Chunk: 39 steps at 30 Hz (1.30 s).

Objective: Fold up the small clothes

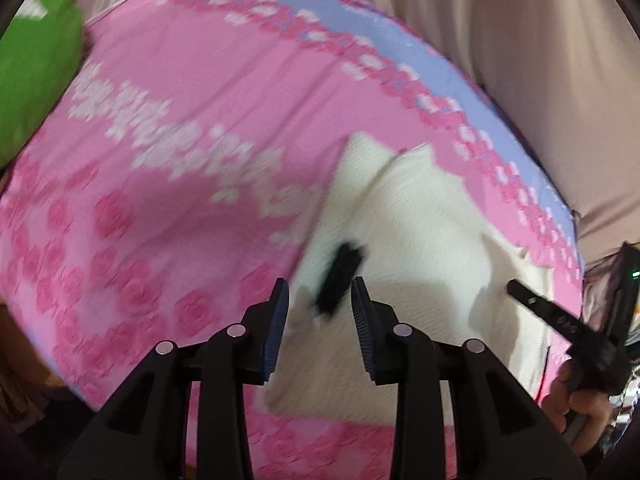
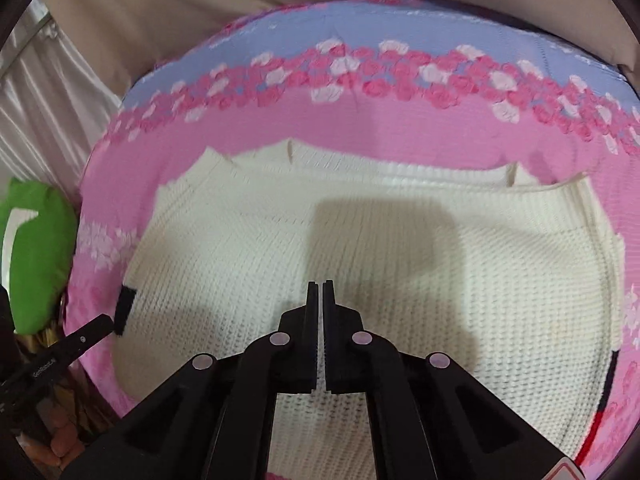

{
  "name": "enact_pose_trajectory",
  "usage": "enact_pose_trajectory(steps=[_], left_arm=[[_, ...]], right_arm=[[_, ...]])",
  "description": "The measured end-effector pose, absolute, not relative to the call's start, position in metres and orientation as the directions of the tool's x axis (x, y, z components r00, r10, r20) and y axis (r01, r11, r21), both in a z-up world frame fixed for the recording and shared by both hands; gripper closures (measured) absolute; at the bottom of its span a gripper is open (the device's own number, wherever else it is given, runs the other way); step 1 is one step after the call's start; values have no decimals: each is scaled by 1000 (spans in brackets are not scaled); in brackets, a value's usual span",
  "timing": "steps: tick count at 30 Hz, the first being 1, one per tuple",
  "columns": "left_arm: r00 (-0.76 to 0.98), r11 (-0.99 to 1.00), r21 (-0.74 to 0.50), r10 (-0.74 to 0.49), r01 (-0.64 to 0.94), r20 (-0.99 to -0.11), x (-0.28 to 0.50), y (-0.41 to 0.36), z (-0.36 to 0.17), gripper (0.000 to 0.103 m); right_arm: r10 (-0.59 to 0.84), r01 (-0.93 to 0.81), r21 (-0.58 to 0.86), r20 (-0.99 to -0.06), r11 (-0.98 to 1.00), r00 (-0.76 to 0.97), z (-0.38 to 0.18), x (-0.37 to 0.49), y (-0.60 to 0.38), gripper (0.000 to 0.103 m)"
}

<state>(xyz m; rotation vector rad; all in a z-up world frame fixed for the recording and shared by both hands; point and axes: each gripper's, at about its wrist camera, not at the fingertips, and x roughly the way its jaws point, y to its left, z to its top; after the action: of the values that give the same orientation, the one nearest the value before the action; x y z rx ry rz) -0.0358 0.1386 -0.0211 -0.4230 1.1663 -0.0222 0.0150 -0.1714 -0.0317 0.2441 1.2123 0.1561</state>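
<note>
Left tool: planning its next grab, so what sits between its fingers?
In the left wrist view, the left tool stands open over the white sweater; its black cuff shows between.

- The left gripper [image 1: 320, 286] is matte black plastic, with 2 fingers lined by ribbed blue pads [image 1: 280, 320].
- 4 round silver rivets [image 1: 235, 331] sit across its linkage arms, 2 per side, at about 6 o'clock in the left wrist view.
- The right gripper [image 2: 322, 286] has the same black build with 4 pale round rivets [image 2: 280, 338]; its pad faces look dark and toothed.
- At 4 o'clock in the left wrist view, the right tool shows as a slim black bar with small holes, with a green light [image 1: 635, 275] on a dark body behind it.
- At 8 o'clock in the right wrist view, the left tool's black bar carries small white lettering [image 2: 44, 367], too small to read.
</note>
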Motion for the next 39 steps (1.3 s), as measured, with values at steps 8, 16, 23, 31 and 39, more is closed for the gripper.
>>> enact_pose_trajectory(steps=[8, 16, 23, 31, 39], left_arm=[[428, 983, -181, -153, -23, -891, 31, 67, -22, 61], [365, 992, -125, -115, -4, -924, 82, 60, -62, 74], [372, 989, -126, -87, -81, -924, 100, 80, -50, 99], [352, 999, -12, 4, -42, -936, 108, 65, -60, 99], [412, 988, -145, -112, -50, -904, 57, 83, -17, 92]], right_arm=[[137, 237, 258, -892, 937, 431, -27, 11, -250, 73], [-65, 369, 87, -922, 925, 381, -47, 24, -345, 44], [1, 417, 222, -884, 881, 468, -44, 17, -349, 96], [-27, 461, 167, -923, 871, 385, -70, 32, -378, 95], [9, 322, 216, -842, 922, 540, 9, -23, -316, 87]])
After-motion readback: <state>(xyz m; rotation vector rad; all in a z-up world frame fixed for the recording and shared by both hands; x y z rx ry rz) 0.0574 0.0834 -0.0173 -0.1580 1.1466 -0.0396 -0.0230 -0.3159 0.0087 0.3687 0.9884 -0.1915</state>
